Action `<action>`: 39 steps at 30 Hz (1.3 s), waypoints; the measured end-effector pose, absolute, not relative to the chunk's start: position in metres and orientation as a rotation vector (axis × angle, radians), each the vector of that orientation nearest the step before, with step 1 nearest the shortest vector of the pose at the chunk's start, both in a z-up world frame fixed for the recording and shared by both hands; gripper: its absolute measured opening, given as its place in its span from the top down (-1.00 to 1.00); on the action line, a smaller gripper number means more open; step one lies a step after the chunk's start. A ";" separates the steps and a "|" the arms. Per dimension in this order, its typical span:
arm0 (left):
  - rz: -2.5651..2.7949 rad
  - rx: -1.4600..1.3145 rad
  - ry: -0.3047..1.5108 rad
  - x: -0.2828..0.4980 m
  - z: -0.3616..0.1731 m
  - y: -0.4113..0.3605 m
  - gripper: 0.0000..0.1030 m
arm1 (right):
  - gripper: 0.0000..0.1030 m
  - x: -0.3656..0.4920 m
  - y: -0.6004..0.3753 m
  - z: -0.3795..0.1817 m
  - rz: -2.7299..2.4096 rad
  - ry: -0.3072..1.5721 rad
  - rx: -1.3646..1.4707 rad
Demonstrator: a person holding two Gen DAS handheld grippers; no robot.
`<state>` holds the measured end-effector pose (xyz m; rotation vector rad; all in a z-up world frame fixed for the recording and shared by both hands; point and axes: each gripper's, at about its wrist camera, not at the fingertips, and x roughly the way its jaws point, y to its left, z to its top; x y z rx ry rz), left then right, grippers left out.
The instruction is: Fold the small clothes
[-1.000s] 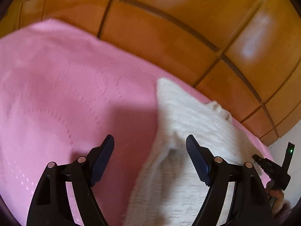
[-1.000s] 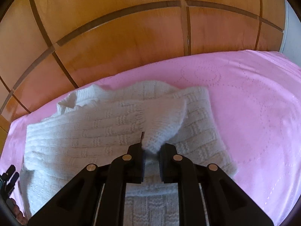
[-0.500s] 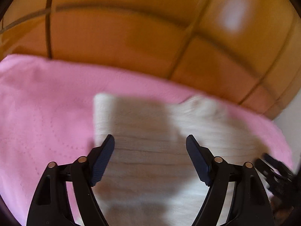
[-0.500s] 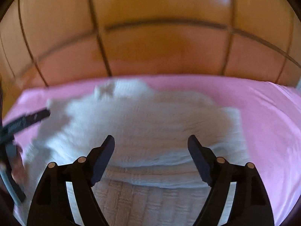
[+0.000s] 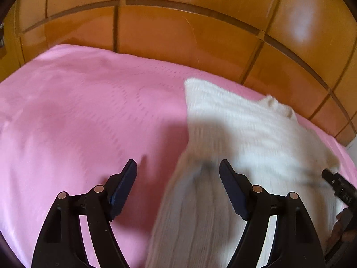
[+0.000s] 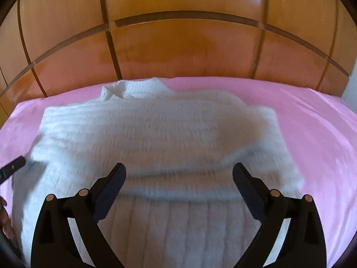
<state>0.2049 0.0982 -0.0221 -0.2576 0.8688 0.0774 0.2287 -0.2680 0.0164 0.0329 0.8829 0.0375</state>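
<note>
A white knit sweater (image 6: 160,138) lies flat on a pink bedspread (image 6: 312,122), collar toward the headboard, both sleeves folded in over the body. My right gripper (image 6: 178,178) is open and empty, above the sweater's lower middle. My left gripper (image 5: 177,174) is open and empty, over the sweater's left edge (image 5: 234,134); its left finger is above bare bedspread (image 5: 78,116). The right gripper's tip (image 5: 339,185) shows at the right edge of the left wrist view, and the left gripper's tip (image 6: 12,167) shows at the left edge of the right wrist view.
A glossy wooden panelled headboard (image 6: 178,44) rises right behind the bed's far edge. Pink bedspread stretches to the left of the sweater in the left wrist view and to its right in the right wrist view.
My right gripper opened and let go of the sleeve, which now lies folded over the sweater's body. Both grippers have shifted; the left swung back toward the sweater's left edge.
</note>
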 end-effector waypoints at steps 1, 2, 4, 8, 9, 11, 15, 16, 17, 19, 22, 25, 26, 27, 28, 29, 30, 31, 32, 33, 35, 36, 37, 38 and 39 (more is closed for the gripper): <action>0.071 -0.253 0.864 0.195 -0.021 0.097 -0.46 | -0.90 0.219 -0.271 0.017 0.036 0.889 0.038; 0.064 -0.249 0.860 0.185 -0.020 0.096 -0.46 | -0.93 0.211 -0.273 0.018 0.035 0.894 0.038; 0.061 -0.229 0.862 0.172 -0.020 0.089 -0.46 | -0.95 0.196 -0.277 0.015 0.032 0.912 0.029; 0.039 -0.227 0.861 0.138 -0.018 0.084 -0.46 | -0.95 0.166 -0.286 0.008 0.050 0.958 0.012; 0.031 -0.231 0.863 0.129 -0.018 0.084 -0.46 | -0.95 0.157 -0.291 0.007 0.044 0.967 0.014; 0.022 -0.234 0.862 0.116 -0.017 0.084 -0.46 | -0.95 0.141 -0.301 0.010 0.035 0.968 0.036; 0.014 -0.236 0.867 0.094 -0.016 0.085 -0.46 | -0.95 0.120 -0.326 0.011 -0.006 0.970 0.085; 0.010 -0.244 0.867 0.088 -0.016 0.087 -0.46 | -0.95 0.117 -0.330 0.011 -0.011 0.971 0.095; 0.007 -0.243 0.868 0.084 -0.016 0.087 -0.46 | -0.95 0.115 -0.335 0.011 -0.015 0.971 0.105; 0.011 -0.232 0.873 0.077 -0.016 0.086 -0.46 | -0.95 0.104 -0.347 0.011 -0.036 0.970 0.128; 0.005 -0.221 0.885 0.070 -0.017 0.086 -0.46 | -0.95 0.093 -0.365 0.008 -0.030 0.991 0.217; 0.009 -0.199 0.894 0.062 -0.019 0.086 -0.46 | -0.95 0.079 -0.375 0.008 -0.014 0.985 0.254; 0.008 -0.196 0.901 0.060 -0.021 0.086 -0.46 | -0.95 0.075 -0.376 0.008 -0.001 0.987 0.257; 0.008 -0.194 0.906 0.058 -0.022 0.086 -0.46 | -0.95 0.071 -0.376 0.008 0.011 0.990 0.261; 0.007 -0.191 0.914 0.055 -0.023 0.086 -0.46 | -0.95 0.065 -0.377 0.008 0.029 0.994 0.266; 0.004 -0.187 0.919 0.053 -0.025 0.086 -0.46 | -0.95 0.062 -0.377 0.008 0.042 0.998 0.269; -0.001 -0.181 0.926 0.050 -0.026 0.086 -0.46 | -0.95 0.057 -0.377 0.008 0.057 1.003 0.272; -0.012 -0.177 0.942 0.046 -0.027 0.087 -0.46 | -0.95 0.052 -0.377 0.008 0.070 1.009 0.274; -0.027 -0.182 0.960 0.043 -0.029 0.089 -0.46 | -0.95 0.048 -0.377 0.007 0.081 1.013 0.277; -0.048 -0.194 0.980 0.038 -0.031 0.092 -0.46 | -0.95 0.040 -0.379 0.008 0.098 1.019 0.287; -0.088 -0.209 1.003 0.027 -0.033 0.098 -0.46 | -0.95 0.032 -0.376 0.006 0.122 1.032 0.310; -0.096 -0.209 1.007 0.022 -0.033 0.101 -0.45 | -0.95 0.024 -0.376 0.006 0.137 1.040 0.321; -0.110 -0.219 1.017 0.016 -0.033 0.104 -0.45 | -0.93 0.016 -0.376 0.005 0.158 1.049 0.332; -0.127 -0.236 1.027 0.011 -0.034 0.106 -0.45 | -0.89 0.008 -0.377 0.003 0.172 1.058 0.341; -0.160 -0.257 1.038 0.006 -0.034 0.108 -0.43 | -0.73 0.002 -0.377 0.002 0.180 1.068 0.349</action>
